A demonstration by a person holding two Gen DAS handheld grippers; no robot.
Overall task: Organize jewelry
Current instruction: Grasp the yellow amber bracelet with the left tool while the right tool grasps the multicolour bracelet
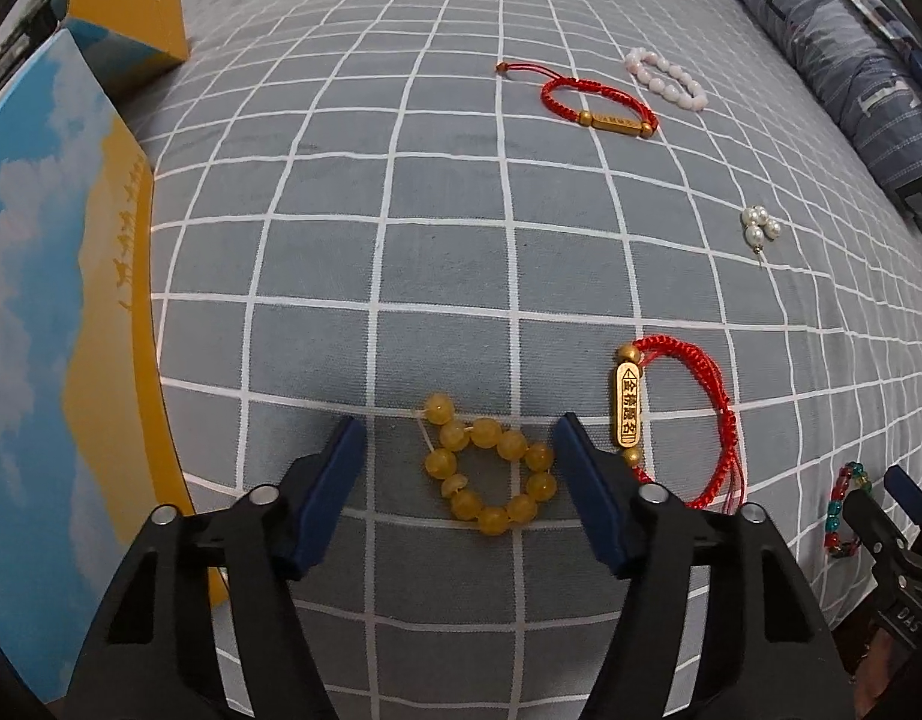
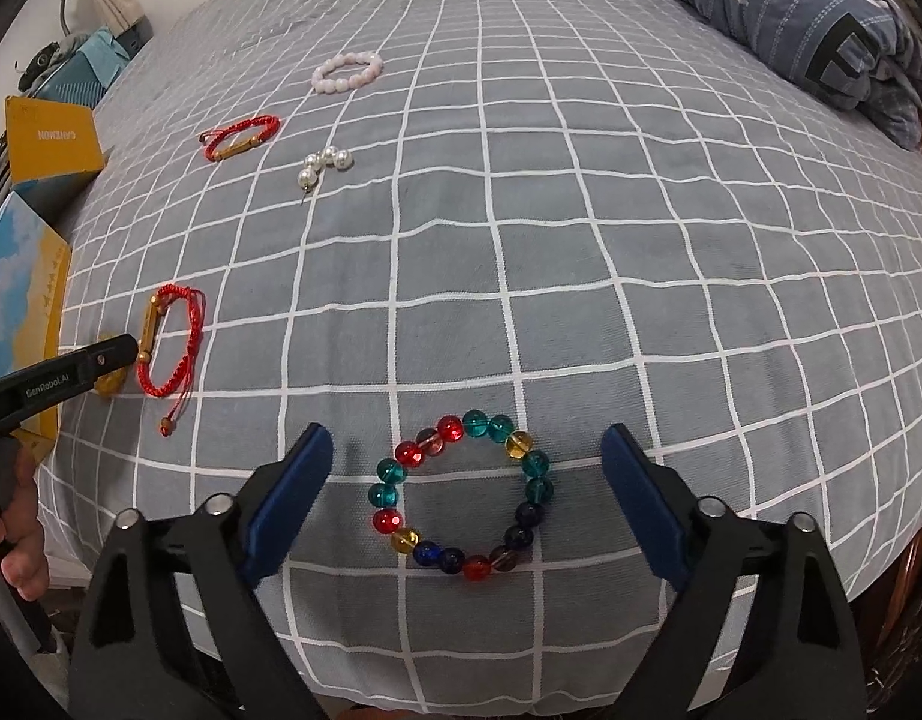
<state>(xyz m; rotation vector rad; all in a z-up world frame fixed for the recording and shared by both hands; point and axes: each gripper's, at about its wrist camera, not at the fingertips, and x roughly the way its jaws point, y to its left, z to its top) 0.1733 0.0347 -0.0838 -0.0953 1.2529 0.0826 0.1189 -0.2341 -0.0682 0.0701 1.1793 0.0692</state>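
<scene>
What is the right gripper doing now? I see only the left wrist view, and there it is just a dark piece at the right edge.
Observer: The right gripper is open. The multicolour bead bracelet lies between its fingers, and they do not touch it.
Operator: Is that one a complete ring?
Observer: Yes, it is a closed ring, lying flat on the grey checked sheet.
Operator: My own finger hides the red cord beside it. Where does its tail end?
Observer: The near red cord bracelet has a tail that ends in a small brown bead, which points toward the near edge of the bed.
</scene>
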